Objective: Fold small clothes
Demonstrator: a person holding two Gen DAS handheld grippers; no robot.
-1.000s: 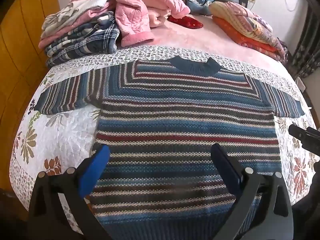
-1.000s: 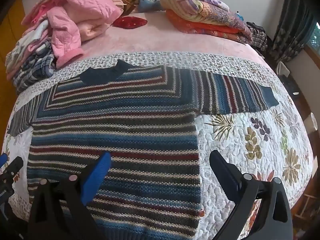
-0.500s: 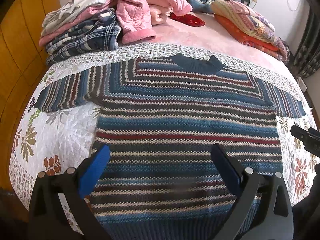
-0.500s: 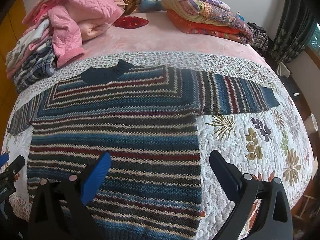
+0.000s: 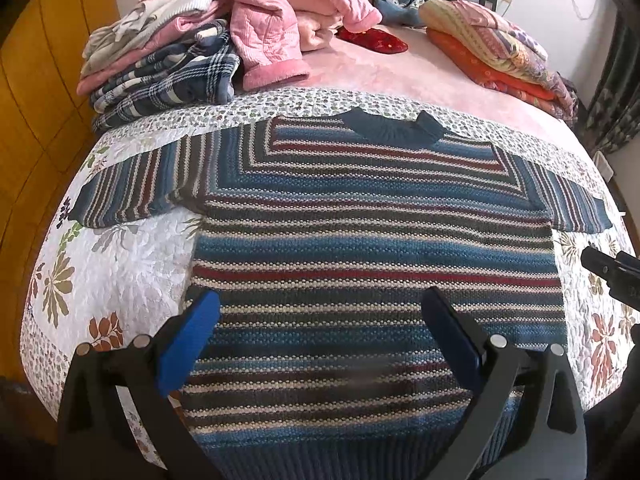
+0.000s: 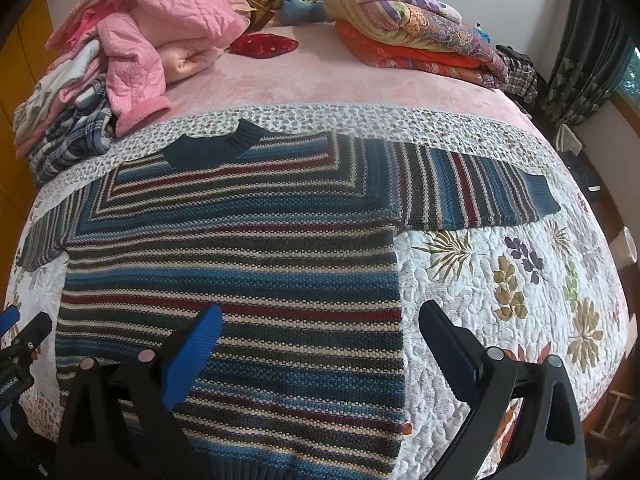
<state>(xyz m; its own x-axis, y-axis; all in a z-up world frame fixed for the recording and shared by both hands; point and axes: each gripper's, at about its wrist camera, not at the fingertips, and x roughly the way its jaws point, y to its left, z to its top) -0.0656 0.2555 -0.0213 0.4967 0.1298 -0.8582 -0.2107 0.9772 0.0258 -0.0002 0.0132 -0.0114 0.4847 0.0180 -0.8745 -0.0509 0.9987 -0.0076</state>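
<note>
In the left wrist view, a bed covered by a white floral quilted bedspread [image 5: 120, 256] and a pink blanket carries a striped blue, red and cream knitted sweater [image 5: 372, 248] spread flat across the near half, collar toward the headboard, sleeves out to both side edges, while the left gripper [image 5: 320, 320] hovers over its hem with jaws wide and empty and a pile of pink and plaid clothes [image 5: 208, 40] sits at the far left corner. In the right wrist view, the right gripper [image 6: 320, 332] hangs with jaws spread wide, holding nothing, straddling the sweater's right side edge near the bed's near edge, with folded patterned quilts [image 6: 416, 40] at the far right corner.
</note>
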